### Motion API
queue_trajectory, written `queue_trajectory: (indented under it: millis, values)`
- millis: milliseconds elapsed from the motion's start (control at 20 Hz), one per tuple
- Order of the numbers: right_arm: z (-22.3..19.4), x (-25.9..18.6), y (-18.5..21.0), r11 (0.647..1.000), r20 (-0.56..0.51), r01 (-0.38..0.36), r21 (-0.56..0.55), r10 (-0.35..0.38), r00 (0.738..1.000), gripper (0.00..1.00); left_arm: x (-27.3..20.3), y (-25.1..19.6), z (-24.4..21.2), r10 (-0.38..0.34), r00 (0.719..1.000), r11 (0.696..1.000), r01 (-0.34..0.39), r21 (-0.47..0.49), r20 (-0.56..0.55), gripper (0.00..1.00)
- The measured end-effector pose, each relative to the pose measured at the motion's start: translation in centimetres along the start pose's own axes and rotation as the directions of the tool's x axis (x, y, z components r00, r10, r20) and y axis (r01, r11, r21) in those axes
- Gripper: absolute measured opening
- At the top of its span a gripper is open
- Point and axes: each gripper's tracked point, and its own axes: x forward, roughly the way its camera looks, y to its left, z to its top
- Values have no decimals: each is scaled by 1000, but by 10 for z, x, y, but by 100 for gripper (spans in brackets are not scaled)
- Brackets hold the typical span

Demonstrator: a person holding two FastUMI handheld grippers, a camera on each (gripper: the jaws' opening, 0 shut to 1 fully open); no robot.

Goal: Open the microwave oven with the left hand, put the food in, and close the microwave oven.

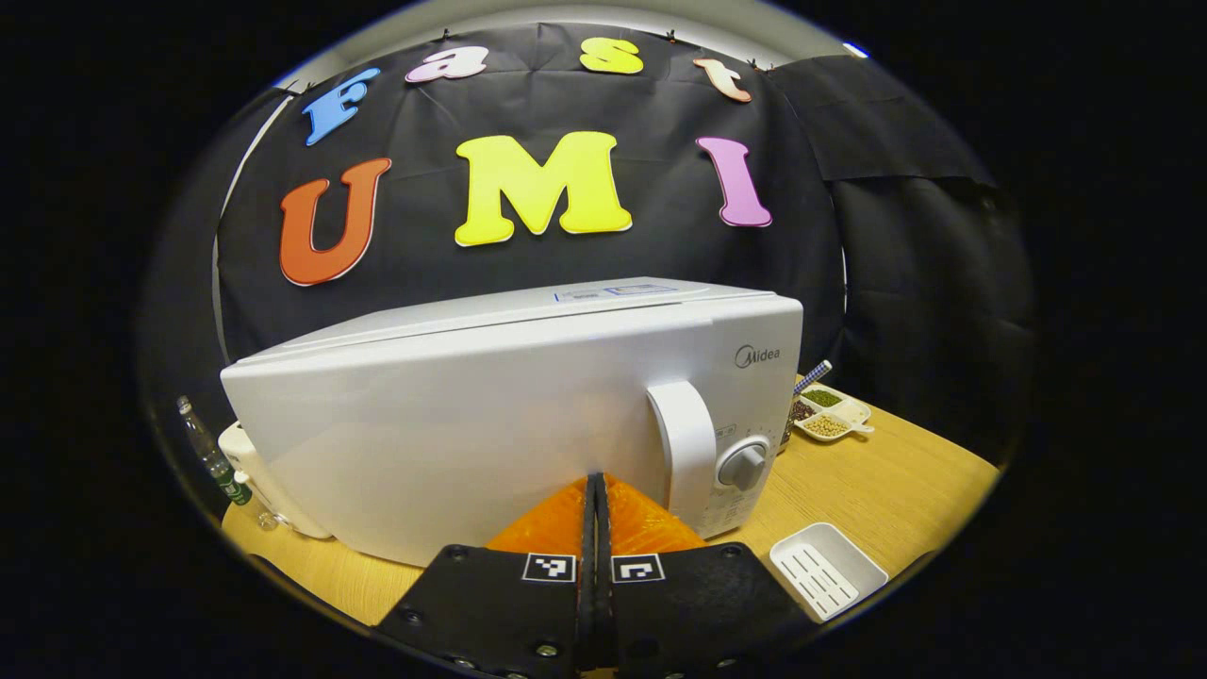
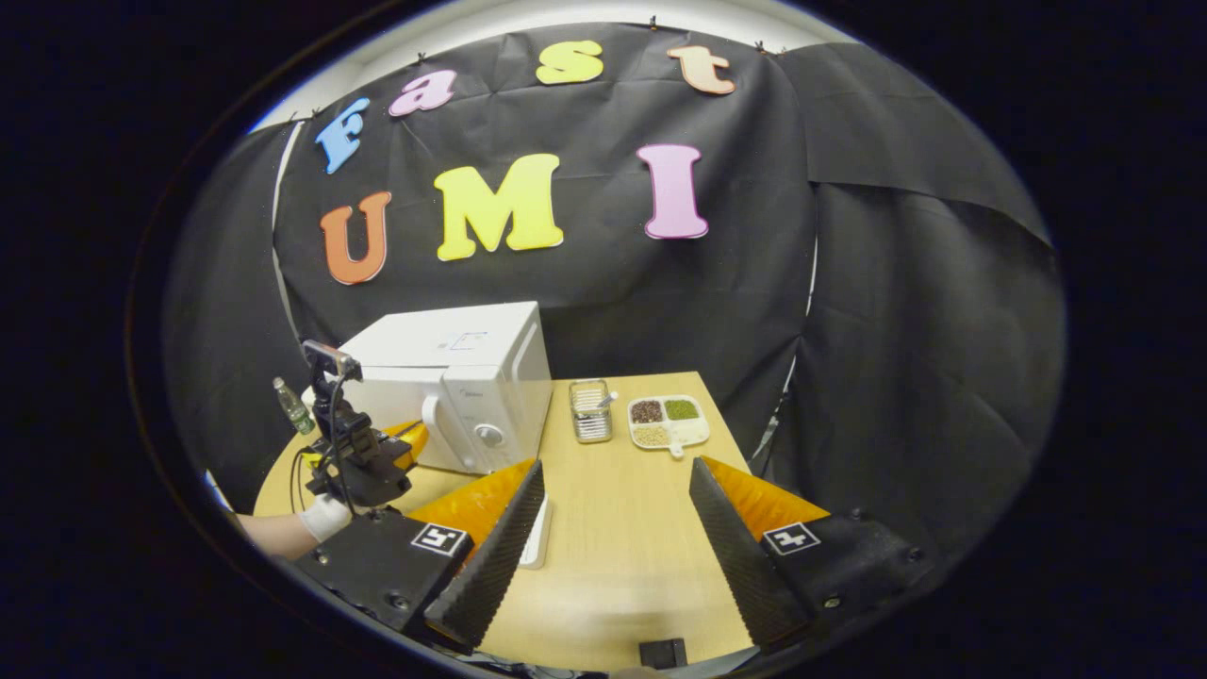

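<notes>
Both left gripper (image 1: 596, 528) jaws meet before the glossy boxy microwave (image 1: 490, 415); right gripper (image 2: 613, 514) jaws gape, empty.

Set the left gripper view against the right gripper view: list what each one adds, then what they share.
Left gripper view: the left gripper, tongs shut together on nothing, close before the door handle. Right gripper view: the right gripper, tongs open over the table, a mesh holder, and the hand holding the left gripper. Shared: the closed microwave, the divided dish, the bottle.
</notes>
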Motion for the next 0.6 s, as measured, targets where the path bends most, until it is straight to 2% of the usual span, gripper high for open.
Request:
queue_trajectory:
  millis: [100,150,250,500,600]
  values:
    - [-2,1,2,1000,-4,-5,10,5,1000,99,5,-1,3,0,1000,1000,1,-3,16,0]
    - [-2,2,4,1000,-4,-7,13,7,1000,99,9,-1,-3,3,1000,1000,-3,-17,-30,0]
    - [-6,5,6,1000,-11,-9,16,10,1000,99,11,-9,-7,0,999,998,-2,-60,-38,0]
    - [-7,-2,4,1000,-4,2,17,-2,1000,99,4,-7,-8,8,999,999,-10,-46,-41,0]
    - [-7,-6,0,1000,0,16,21,-16,1000,99,-3,3,-8,34,999,999,-35,-13,-40,0]
